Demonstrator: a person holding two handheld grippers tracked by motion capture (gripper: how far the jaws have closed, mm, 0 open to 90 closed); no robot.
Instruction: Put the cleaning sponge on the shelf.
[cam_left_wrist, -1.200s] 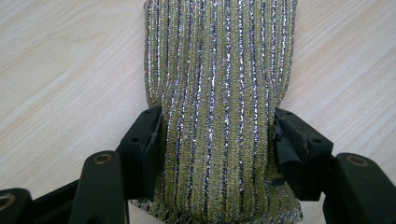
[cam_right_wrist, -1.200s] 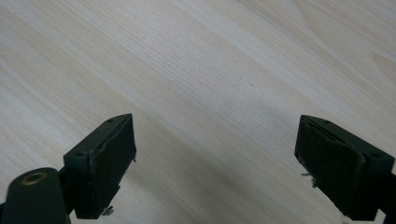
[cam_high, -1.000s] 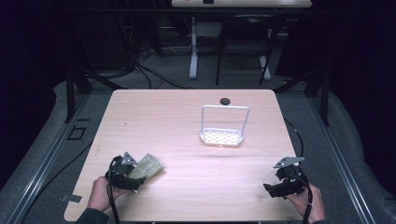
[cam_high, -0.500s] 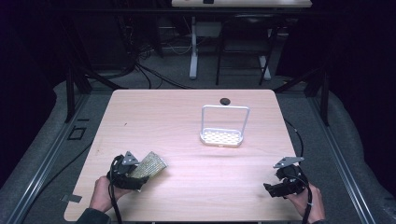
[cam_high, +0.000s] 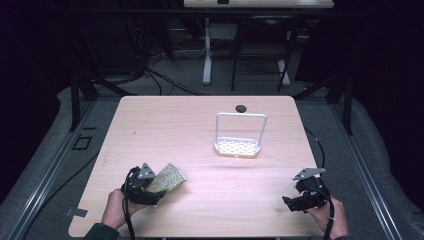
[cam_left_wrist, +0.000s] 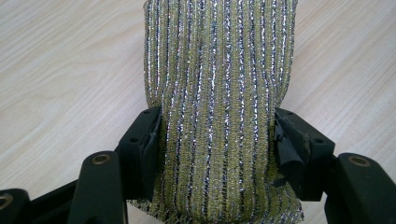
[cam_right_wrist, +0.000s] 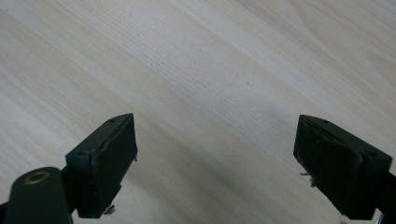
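Note:
A sponge (cam_high: 169, 178) covered in glittery gold-and-silver striped mesh lies on the pale wooden table (cam_high: 200, 120) near its front left. My left gripper (cam_high: 156, 189) is shut on the near end of it. In the left gripper view the sponge (cam_left_wrist: 219, 70) stretches away from me, and the left gripper (cam_left_wrist: 217, 135) presses its two black jaws against the sponge's sides. My right gripper (cam_high: 289, 202) rests low near the front right corner. Its jaws stand wide apart in the right gripper view, where the right gripper (cam_right_wrist: 217, 140) has bare wood between its fingers.
A white perforated tray with a tall wire handle (cam_high: 238, 147) stands right of centre, toward the back. A small black round object (cam_high: 241, 108) lies behind it near the far edge. Dark floor, cables and table legs surround the table.
My left gripper and the sponge have shifted slightly to the right. The right gripper has stayed put.

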